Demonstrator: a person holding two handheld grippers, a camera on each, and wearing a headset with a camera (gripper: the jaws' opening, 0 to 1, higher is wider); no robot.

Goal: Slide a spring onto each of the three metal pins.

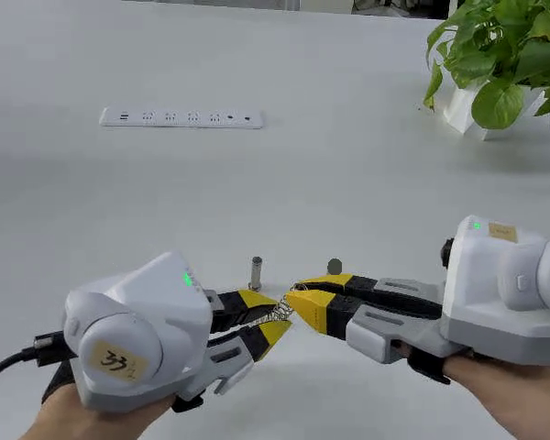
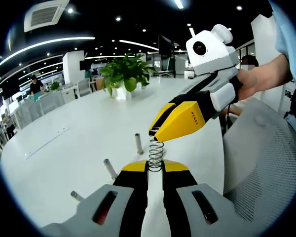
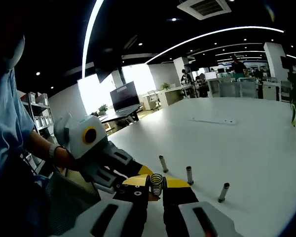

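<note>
A small steel coil spring (image 2: 156, 154) is clamped by one end in the tips of the left gripper (image 2: 155, 166). Beyond the left gripper, three short grey metal pins (image 2: 138, 143) stand upright in one row, all bare.

"33" sticker (image 1: 119, 360) on left gripper (image 1: 273, 323)

The left gripper (image 1: 281, 313) and right gripper (image 1: 291, 298) had rounded white housings and yellow-tipped black fingers (image 1: 255, 299); a black cable (image 1: 5, 367) trailed from the left.

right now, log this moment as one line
spring: held between both grippers, not yet on a pin | left gripper: jaws shut on spring | right gripper: jaws shut on spring | three metal pins: upright, bare
</note>
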